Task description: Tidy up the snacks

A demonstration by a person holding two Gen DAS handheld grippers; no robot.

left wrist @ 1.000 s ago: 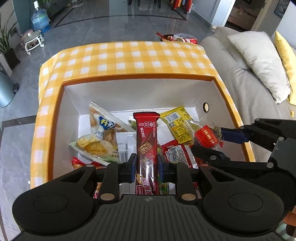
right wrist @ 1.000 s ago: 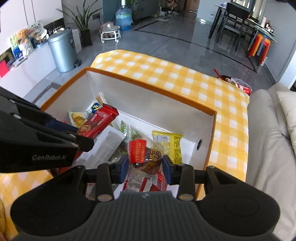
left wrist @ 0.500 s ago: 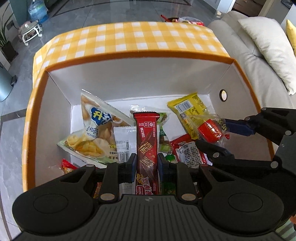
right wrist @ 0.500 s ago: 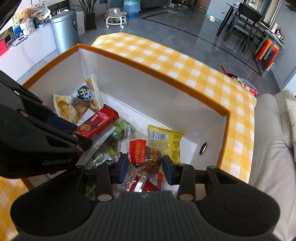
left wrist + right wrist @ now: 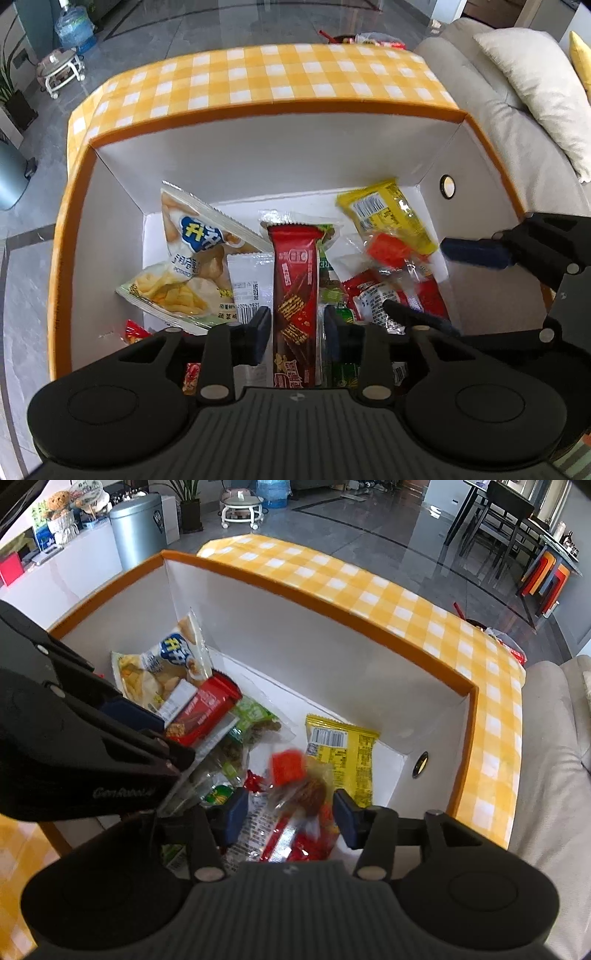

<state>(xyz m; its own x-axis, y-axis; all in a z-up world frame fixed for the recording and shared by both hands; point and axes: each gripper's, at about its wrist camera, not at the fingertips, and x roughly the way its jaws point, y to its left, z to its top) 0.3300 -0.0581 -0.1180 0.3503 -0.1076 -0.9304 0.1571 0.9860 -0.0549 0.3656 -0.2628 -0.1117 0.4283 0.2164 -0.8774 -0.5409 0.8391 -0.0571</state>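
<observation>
Both sets of tongs hang inside the orange-rimmed white cardboard box [image 5: 266, 155], which sits on the table with the yellow-and-white checked cloth [image 5: 280, 77]. The left tongs [image 5: 295, 325] stand slightly apart around the long red chocolate wafer bar [image 5: 295, 280]; there's a sliver of gap on each side, so the pads look clear of the wrapper, though contact lower down can't be judged. The right tongs [image 5: 288, 812] are spread wide, and the clear packet with a red label and a brown cake [image 5: 299, 782] lies blurred between them, touching neither pad.

Open room: bare white floor along the far wall and in the right corner by the round hole [image 5: 420, 765]. The left half is crowded by the white potato chip bag [image 5: 188, 258] leaning toward the wall.

The left view alone shows the grey sofa with a cream cushion [image 5: 535, 81] beyond the box. The right view alone shows the grey metal bin [image 5: 138, 535] and the green packet [image 5: 251, 716] beside the yellow packet [image 5: 343, 757].
</observation>
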